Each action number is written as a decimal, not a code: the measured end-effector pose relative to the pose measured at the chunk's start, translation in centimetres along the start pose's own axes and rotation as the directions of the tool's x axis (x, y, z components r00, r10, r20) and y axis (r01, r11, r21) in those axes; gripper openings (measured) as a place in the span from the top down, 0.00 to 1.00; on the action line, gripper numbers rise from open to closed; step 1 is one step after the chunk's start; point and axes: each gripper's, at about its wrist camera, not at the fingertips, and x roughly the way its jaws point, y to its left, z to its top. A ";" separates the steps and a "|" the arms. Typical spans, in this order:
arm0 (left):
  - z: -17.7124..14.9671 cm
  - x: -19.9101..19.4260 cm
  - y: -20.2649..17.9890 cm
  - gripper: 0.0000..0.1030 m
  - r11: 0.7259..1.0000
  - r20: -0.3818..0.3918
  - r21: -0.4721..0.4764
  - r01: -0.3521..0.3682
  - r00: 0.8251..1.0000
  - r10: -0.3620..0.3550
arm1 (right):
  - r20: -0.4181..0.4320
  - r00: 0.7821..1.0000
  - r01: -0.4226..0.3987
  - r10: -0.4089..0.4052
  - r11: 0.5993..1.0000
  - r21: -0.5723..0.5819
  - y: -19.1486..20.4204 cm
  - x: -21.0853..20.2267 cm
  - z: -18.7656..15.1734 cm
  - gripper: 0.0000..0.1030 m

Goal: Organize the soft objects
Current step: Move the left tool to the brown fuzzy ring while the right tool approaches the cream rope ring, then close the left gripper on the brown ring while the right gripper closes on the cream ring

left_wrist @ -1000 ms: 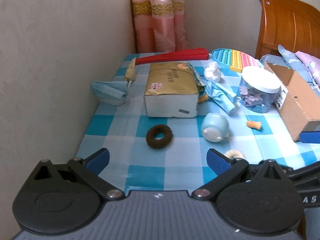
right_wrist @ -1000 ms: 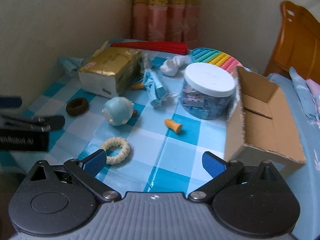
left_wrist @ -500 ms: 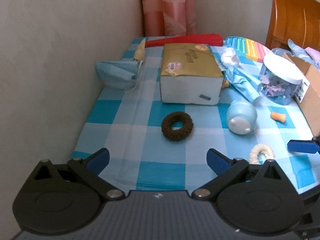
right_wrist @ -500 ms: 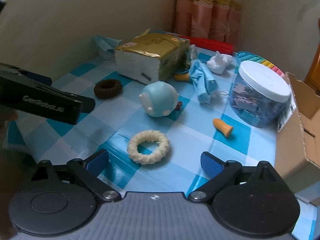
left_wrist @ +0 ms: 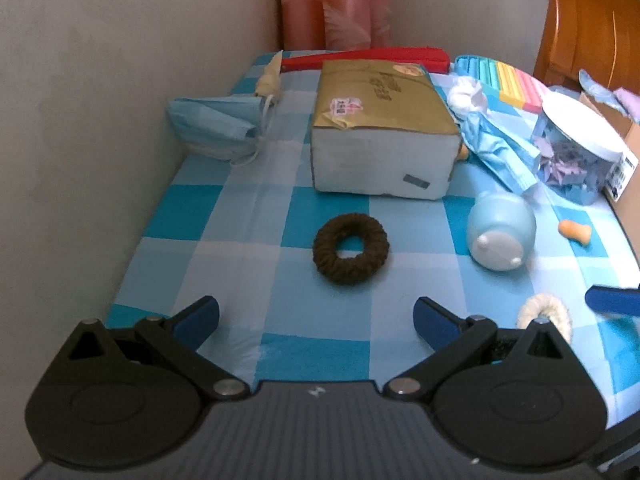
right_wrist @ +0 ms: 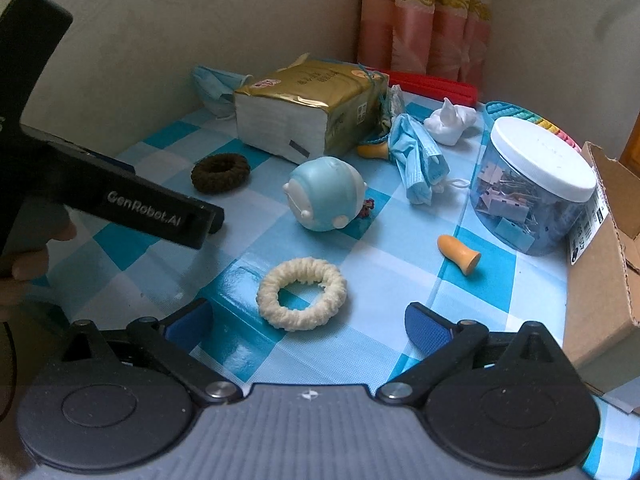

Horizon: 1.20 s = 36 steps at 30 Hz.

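Right tongs [right_wrist: 308,322] around cream scrunchie [right_wrist: 302,294]

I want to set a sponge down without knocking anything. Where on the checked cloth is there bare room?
Bare cloth lies between the brown hair tie and the wall, and between the cream hair tie and the orange earplug. It is crowded behind the tissue pack, around the masks and jar.
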 end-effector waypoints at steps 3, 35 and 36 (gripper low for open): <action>-0.1 0.3 0.3 0.00 1.000 0.013 -0.027 0.008 1.000 -0.008 | -0.001 1.000 0.000 0.000 1.000 0.001 0.0 0.0 0.0 0.00; 1.8 1.1 -1.6 0.44 1.000 0.105 0.005 0.012 0.994 -0.013 | 0.039 0.998 -0.041 0.044 0.997 -0.063 1.5 -0.3 0.2 0.03; 1.8 1.1 -1.5 0.45 1.000 0.104 0.000 0.009 0.995 -0.009 | 0.034 0.999 -0.038 0.040 0.998 -0.059 1.4 -0.1 0.3 0.07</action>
